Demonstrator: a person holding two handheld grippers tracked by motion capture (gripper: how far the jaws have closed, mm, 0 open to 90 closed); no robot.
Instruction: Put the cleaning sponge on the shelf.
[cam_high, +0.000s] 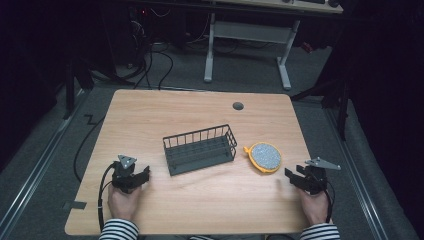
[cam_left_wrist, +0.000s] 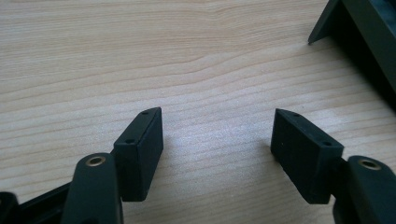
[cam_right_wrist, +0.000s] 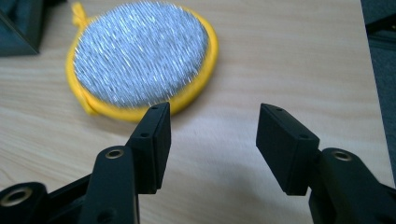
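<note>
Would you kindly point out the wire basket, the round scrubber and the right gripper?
wire basket (cam_high: 200, 149), high view, its front wall.
round scrubber (cam_right_wrist: 140, 58), right gripper view, silvery middle.
right gripper (cam_right_wrist: 212, 140), right gripper view, between its fingertips.

Sleeves: I see black-and-white stripes on both, at 6 o'clock.
left gripper: black, grey plate, black cable.
right gripper: black jaws, brass-ringed holes.

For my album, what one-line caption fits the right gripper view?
Open right gripper poised over a wooden table, just short of a round yellow-rimmed silver scrubber.
</note>
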